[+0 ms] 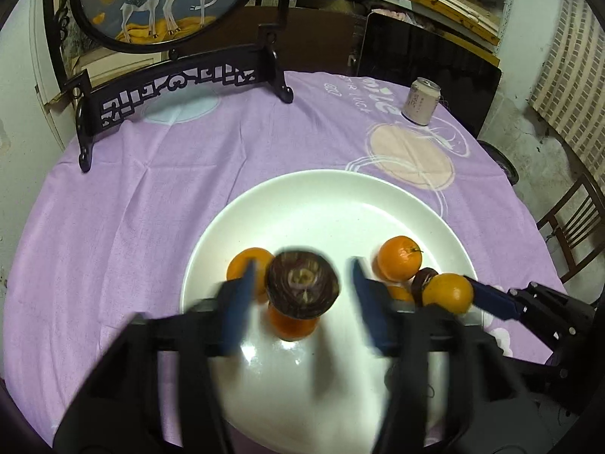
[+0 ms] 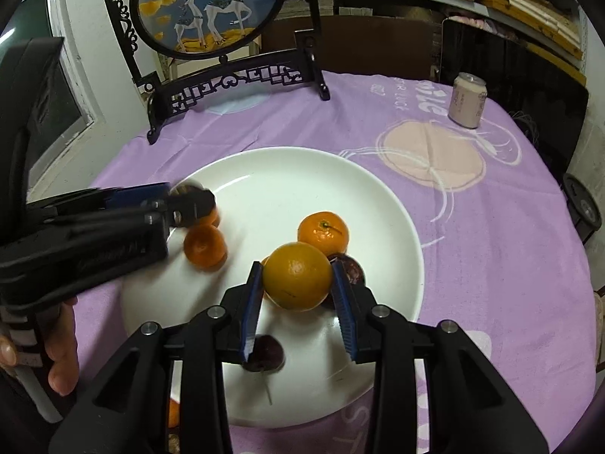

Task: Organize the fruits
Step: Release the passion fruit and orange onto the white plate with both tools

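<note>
- Left gripper [image 1: 302, 283]: lower centre of the left wrist view, blurred. Jaws apart; dark purple fruit [image 1: 302, 283] sits between the blue pads with clear gaps either side, so released, not gripped. It sits above a tangerine [image 1: 293, 327], contact unclear.
- Another tangerine [image 1: 247, 270] is partly behind the left pad, on the plate [image 1: 321, 204].
- Right gripper [image 2: 298, 287]: lower centre of the right wrist view. Orange [image 2: 297, 276] lies between the pads, which sit right at its sides; cannot tell whether they press it or have let go.
- Stemmed tangerine [image 2: 323, 232] is just behind the orange, a dark fruit [image 2: 353, 268] at its right, both on the plate.
- One more dark fruit [image 2: 264, 352] is on the plate's lower part, under the right gripper's left finger.
- Tangerine [image 2: 204, 246] is left of centre on the plate, beside the left gripper's tip.
- Hand [image 2: 56, 344] at lower left of the right wrist view holds the left gripper's handle.
- Plate is on a purple cloth [image 1: 132, 208]. Can [image 1: 420, 101] at upper right, deer screen [image 1: 159, 3] at upper left, both well apart from the plate.
</note>
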`<control>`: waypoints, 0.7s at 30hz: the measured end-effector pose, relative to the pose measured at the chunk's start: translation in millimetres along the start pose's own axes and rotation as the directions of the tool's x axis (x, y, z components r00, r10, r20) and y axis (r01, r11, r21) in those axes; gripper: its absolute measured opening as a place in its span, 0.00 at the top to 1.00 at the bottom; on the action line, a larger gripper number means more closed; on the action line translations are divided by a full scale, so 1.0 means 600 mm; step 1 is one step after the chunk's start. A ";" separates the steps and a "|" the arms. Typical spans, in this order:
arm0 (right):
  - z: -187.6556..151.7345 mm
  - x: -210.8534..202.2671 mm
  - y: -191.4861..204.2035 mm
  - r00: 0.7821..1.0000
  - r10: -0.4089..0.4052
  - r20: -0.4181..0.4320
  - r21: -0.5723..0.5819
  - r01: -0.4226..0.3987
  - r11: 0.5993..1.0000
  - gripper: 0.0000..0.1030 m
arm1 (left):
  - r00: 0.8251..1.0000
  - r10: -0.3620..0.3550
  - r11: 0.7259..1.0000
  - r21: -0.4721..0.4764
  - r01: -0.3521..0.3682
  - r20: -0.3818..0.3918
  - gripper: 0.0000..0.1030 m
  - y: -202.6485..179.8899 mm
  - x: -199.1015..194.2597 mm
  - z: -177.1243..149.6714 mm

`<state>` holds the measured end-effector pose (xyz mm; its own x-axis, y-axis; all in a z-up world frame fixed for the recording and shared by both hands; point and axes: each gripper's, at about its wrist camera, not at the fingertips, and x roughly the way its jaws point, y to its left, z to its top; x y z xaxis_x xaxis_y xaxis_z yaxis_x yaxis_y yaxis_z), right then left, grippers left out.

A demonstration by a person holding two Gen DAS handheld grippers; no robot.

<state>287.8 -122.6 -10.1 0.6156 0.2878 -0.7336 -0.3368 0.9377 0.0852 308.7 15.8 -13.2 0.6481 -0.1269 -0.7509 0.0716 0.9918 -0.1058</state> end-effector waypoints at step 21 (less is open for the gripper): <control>-0.037 -0.042 -0.007 0.996 -0.070 0.048 0.021 0.069 0.997 0.45 | 0.999 0.007 1.000 -0.009 -0.006 0.040 0.31 0.017 -0.052 -0.037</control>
<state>258.0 -137.8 -7.1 0.6712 0.2301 -0.7047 -0.2785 0.9592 0.0479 272.5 29.4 -5.6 0.6781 -0.1196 -0.7252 0.0607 0.9924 -0.1069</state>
